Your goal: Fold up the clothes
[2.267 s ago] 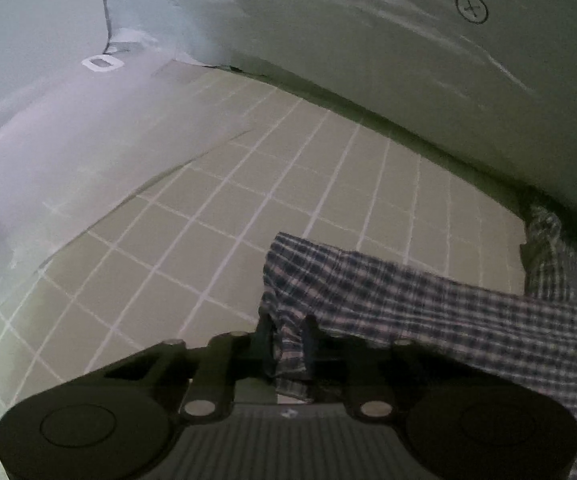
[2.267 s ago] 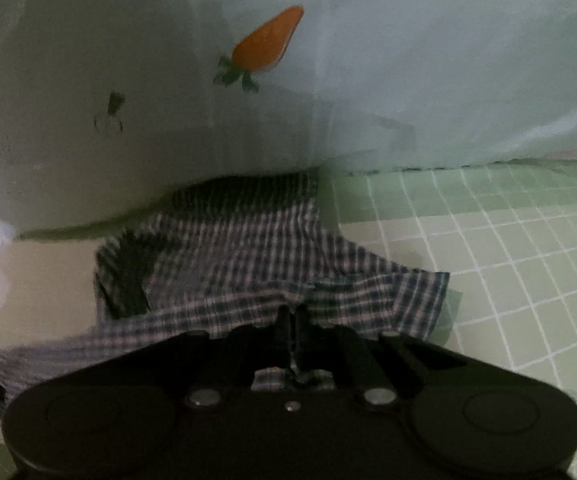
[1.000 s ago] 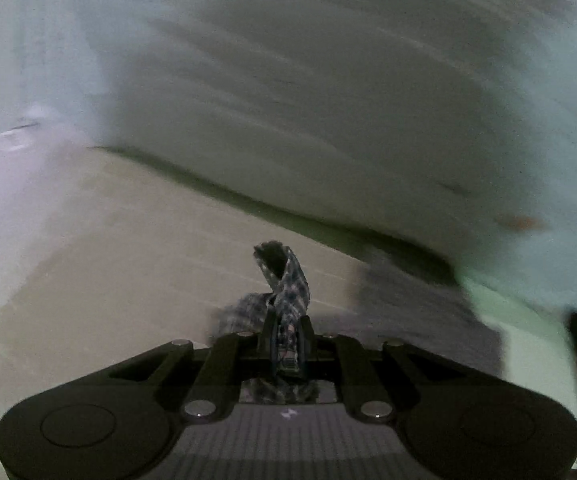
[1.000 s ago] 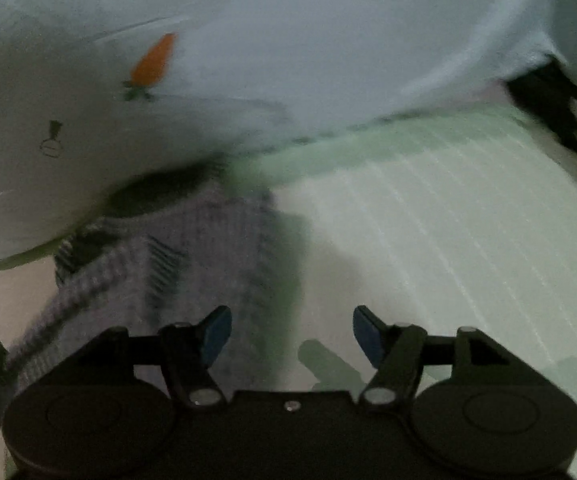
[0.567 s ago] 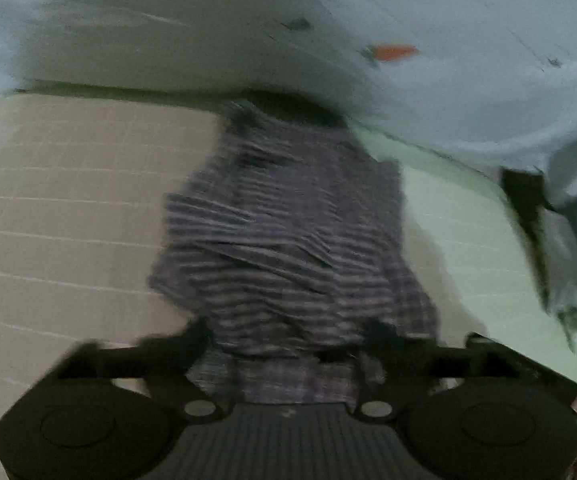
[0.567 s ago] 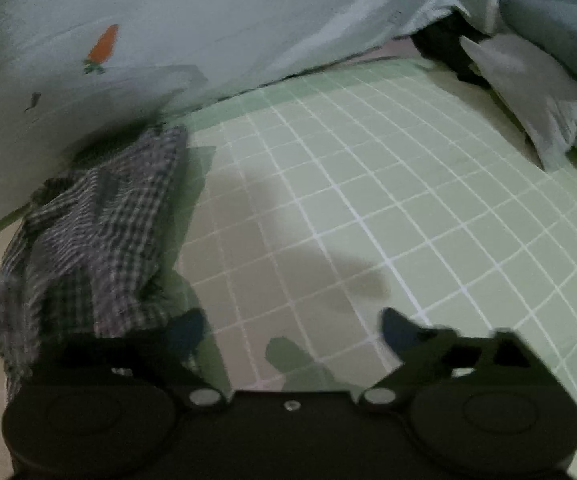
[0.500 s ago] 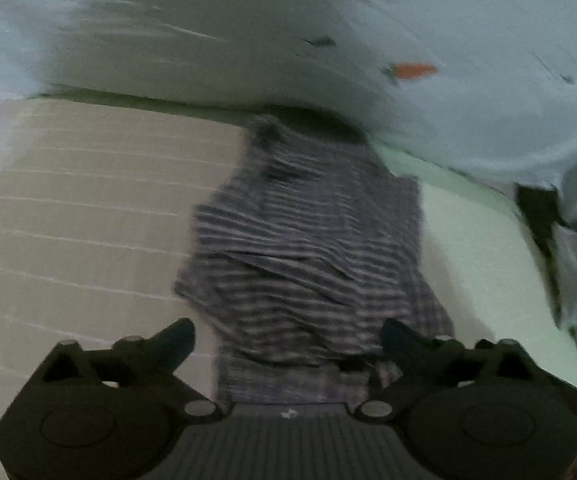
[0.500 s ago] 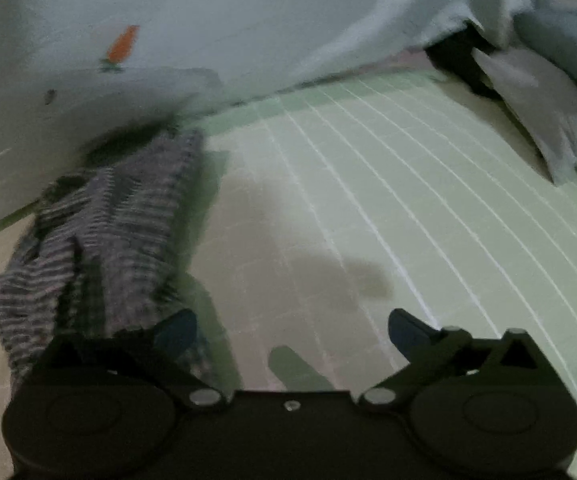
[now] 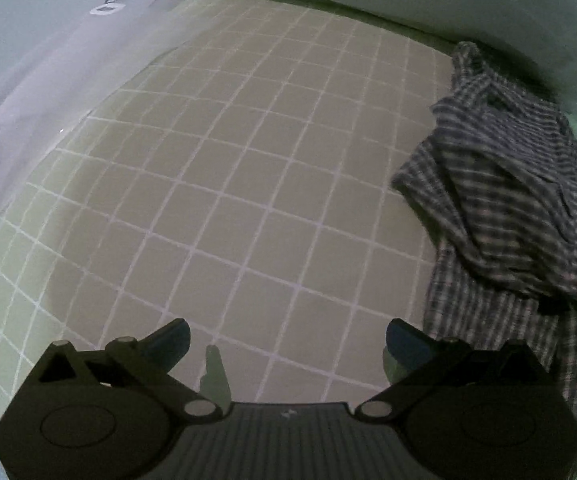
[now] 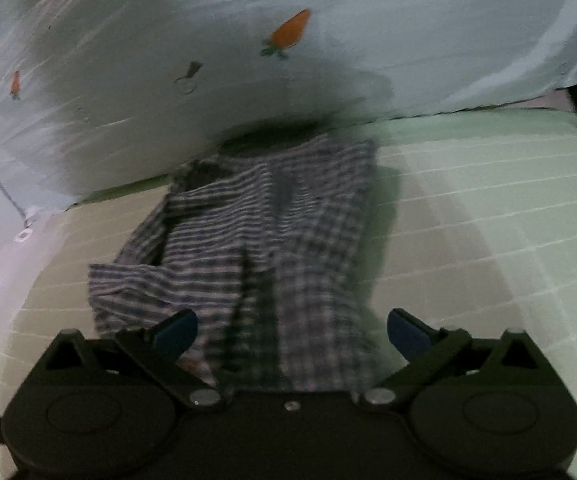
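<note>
Both claws – left [image 9: 287,334] and right [image 10: 292,326] – had just been opening and hung empty, the shirt [image 10: 256,248] lay rumpled on the sheet [image 9: 248,160] by the blanket [image 10: 328,40] – grabbing one layer would've undone that loose fold.

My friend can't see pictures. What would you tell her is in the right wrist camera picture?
A crumpled plaid garment lies on a pale green grid-patterned sheet. The right gripper is over its near edge with jaws wide open, gripping nothing. Behind is a light blue cloth printed with small carrots.
</note>
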Motion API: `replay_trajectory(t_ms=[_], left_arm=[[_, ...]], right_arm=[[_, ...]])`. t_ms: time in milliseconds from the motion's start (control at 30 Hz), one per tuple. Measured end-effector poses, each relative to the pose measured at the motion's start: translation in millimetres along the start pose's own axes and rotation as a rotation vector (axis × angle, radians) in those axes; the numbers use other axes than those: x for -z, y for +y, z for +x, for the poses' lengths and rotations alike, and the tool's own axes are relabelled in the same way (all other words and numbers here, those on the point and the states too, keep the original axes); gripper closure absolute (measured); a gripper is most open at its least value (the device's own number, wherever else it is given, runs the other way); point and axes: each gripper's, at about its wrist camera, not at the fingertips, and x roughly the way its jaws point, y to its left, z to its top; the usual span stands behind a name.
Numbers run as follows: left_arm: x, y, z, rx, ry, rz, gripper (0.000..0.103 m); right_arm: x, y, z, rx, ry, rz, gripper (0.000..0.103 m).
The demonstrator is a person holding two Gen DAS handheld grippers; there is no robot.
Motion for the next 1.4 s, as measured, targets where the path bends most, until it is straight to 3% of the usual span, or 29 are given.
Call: replay_trajectory(t_ms=[167, 267, 333, 400, 600, 667, 733, 767, 967, 1133, 1300, 1400], left_arm=[[-1, 2, -3, 0.001, -0.005, 0.011, 0.0], [-1, -2, -13, 0.008, -0.027, 0.036, 0.0], [2, -5, -20, 0.024, -0.055, 0.062, 0.0], [8, -7, -26, 0.043, -0.079, 0.097, 0.0], [25, 1, -44, 0.095, -0.104, 0.142, 0.0], [30, 6, -50, 0.102, -0.117, 0.148, 0.0], [35, 11, -55, 0.104, -0.127, 0.15, 0.0], [35, 13, -55, 0.106, -0.129, 0.142, 0.0], [23, 17, -45, 0.11, -0.119, 0.066, 0.0], [8, 8, -32, 0.106, -0.103, 0.051, 0.0], [-2, 2, -19, 0.086, -0.072, 0.056, 0.0], [-7, 2, -15, 0.087, -0.063, 0.047, 0.0]], right_arm=[[-1, 10, 14, -0.054, 0.061, 0.004, 0.029], [-1, 9, 13, -0.078, 0.078, 0.013, 0.052], [-1, 6, 7, -0.09, 0.076, 0.002, 0.079], [2, 4, 0, -0.086, 0.061, -0.015, 0.099], [11, 0, -35, -0.036, -0.035, 0.031, 0.098], [16, 3, -44, -0.01, -0.041, 0.014, 0.091], [22, 9, -49, 0.021, -0.048, 0.012, 0.069], [24, 11, -51, 0.031, -0.051, 0.019, 0.067], [28, 20, -50, -0.016, -0.035, -0.025, 0.067], [9, 21, -17, -0.063, 0.018, -0.02, 0.063], [-3, 20, 12, -0.092, 0.058, -0.013, 0.063], [-9, 19, 24, -0.123, 0.07, -0.008, 0.098]])
